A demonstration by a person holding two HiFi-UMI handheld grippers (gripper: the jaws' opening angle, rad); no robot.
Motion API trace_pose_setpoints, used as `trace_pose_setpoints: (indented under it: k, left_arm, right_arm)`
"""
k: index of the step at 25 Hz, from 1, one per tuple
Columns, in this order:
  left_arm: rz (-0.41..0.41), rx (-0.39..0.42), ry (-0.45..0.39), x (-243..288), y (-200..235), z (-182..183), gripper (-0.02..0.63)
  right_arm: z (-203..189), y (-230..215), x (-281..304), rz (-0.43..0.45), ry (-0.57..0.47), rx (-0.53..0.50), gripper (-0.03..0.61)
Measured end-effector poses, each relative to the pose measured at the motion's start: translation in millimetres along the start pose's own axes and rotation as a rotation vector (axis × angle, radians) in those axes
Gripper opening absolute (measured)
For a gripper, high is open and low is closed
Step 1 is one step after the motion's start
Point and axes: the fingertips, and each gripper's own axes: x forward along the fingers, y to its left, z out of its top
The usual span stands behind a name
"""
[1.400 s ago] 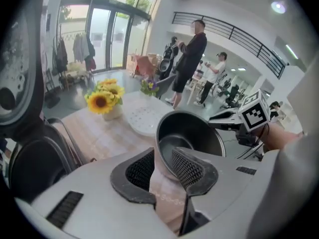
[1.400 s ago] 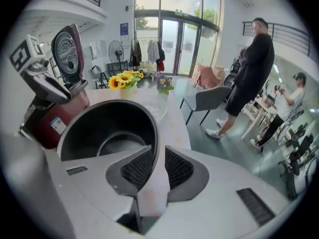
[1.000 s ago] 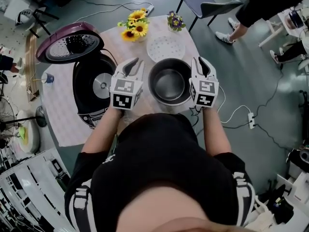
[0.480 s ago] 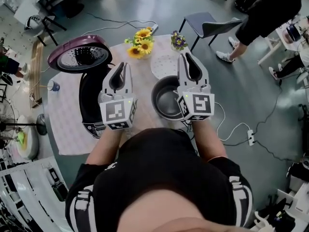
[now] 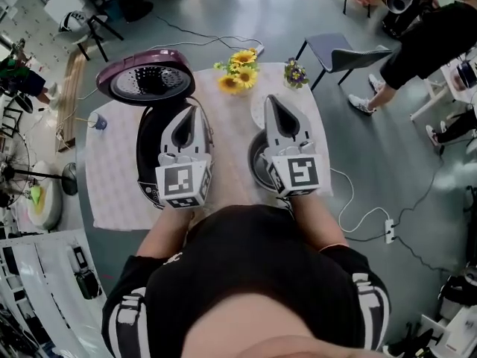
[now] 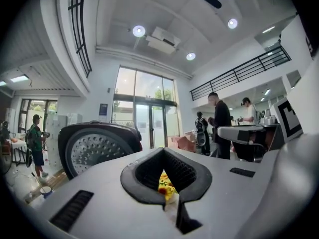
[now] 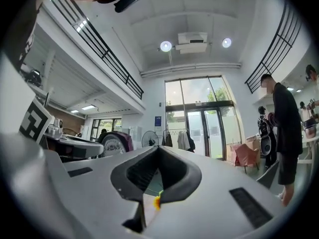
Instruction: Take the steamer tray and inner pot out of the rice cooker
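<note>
A: Edges and room, quick.
B: Round table under a pale checked cloth (image 5: 112,177). Black rice cooker (image 5: 149,144) on its left half, with its purple lid (image 5: 145,82) thrown back toward the far-left rim. Round metal inner pot (image 5: 255,162) stands on the cloth just right of the cooker, close to the near-right edge. White perforated steamer tray (image 5: 258,112) lies flat just beyond it. There's a bare strip of cloth between cooker and pot, and more bare cloth left of the cooker. Yellow sunflowers (image 5: 238,73) at the far edge.
A: Grippers?
B: Left gripper (image 5: 194,114) is over the cooker's right side, right gripper (image 5: 270,101) over the pot. Neither touches anything. Both pairs of jaws are pressed together, have just been closing, nothing between them.
A: Versus a second ago?
B: Then they flanked the pot, low, jaws parted. Now both are raised and tipped level, pointing away from the person. Pot, tray and cooker haven't moved.
</note>
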Motion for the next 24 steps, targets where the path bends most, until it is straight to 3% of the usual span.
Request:
trace_pose_setpoints:
  k: [10,14,18,24]
  left_arm:
    - [0.012,-0.027,-0.029,-9,-4,2,0.003]
    - [0.018,-0.011,-0.002,-6,-8,-2,0.003]
    - [0.012,-0.045,0.032,-3,-9,-8,0.004]
    - [0.030,-0.029,0.010,-1,-12,0,0.004]
  right_arm:
    - [-7,3,-6,0.023,0.025,0.012,-0.005]
    - [-8,-4,-10,0.020,0.024,0.026,-0.005]
    - [-9,-7,-10,0.025,0.025,0.026,-0.005]
    - [-3,-15,-12,0.025,0.015,0.018,-0.005]
